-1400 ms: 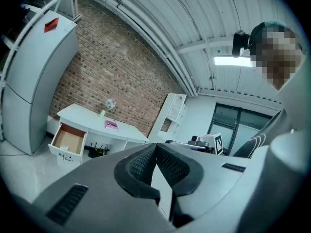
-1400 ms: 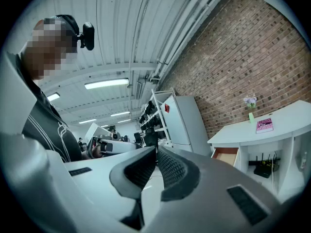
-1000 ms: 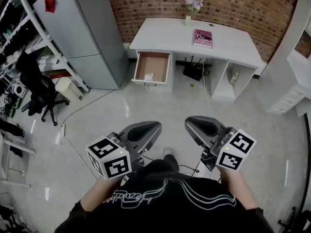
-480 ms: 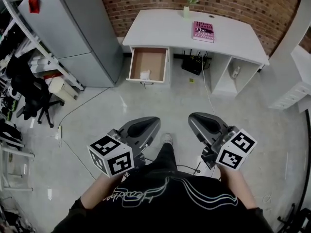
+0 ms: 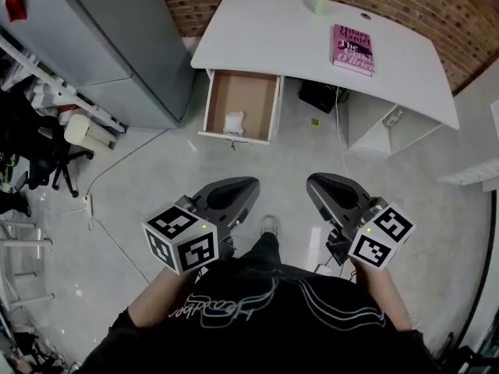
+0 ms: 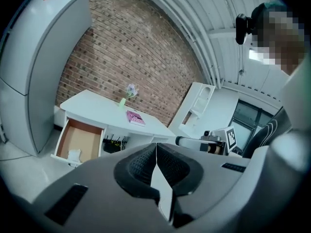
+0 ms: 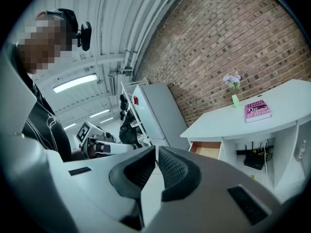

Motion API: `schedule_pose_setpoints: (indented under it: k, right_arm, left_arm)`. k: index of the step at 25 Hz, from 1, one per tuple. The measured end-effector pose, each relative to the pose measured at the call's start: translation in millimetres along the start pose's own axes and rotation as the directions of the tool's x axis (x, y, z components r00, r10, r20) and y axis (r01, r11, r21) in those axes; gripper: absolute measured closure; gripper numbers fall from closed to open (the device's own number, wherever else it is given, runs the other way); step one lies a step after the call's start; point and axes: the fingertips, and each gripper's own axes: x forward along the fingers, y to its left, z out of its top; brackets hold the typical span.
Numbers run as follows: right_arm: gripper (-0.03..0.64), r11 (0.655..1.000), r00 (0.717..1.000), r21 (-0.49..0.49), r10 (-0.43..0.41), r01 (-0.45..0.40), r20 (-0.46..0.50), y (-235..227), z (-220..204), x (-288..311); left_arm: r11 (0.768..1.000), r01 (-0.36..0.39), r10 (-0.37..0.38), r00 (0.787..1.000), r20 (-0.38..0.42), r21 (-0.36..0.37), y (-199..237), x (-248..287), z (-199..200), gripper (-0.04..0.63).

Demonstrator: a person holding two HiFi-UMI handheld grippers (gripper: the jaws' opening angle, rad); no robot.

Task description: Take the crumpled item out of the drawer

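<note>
Your left hand-held gripper (image 5: pixel 236 192) has its jaws pressed together, with nothing in them. The white crumpled item (image 5: pixel 233 122) lies well ahead of it, near the front of the open drawer (image 5: pixel 243 92) under the tabletop (image 5: pixel 265 29). Your right hand-held gripper (image 5: pixel 326 188) is pressed together too, empty, well apart from the item.

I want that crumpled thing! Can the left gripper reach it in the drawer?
Probably not yet: the left gripper is shut, far from the open drawer; nothing covers the crumpled item.
</note>
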Motion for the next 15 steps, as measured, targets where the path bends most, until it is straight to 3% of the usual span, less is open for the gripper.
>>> schedule_pose_setpoints:
  k: [6,15]
  right_arm:
    - [0.568,1.0,0.998,-0.012,-0.001,0.0,-0.069,-74,21,82]
    - [0.568,0.997,0.983,-0.043,0.056,-0.064,-0.176,-113,4,168]
  left_arm:
    - [0.998,-0.055,0.055,0.998,-0.017,-0.001,98,51,37,0.572]
    - [0.987,-0.148,0.149,0.989,0.0,-0.054,189,66,38,0.572]
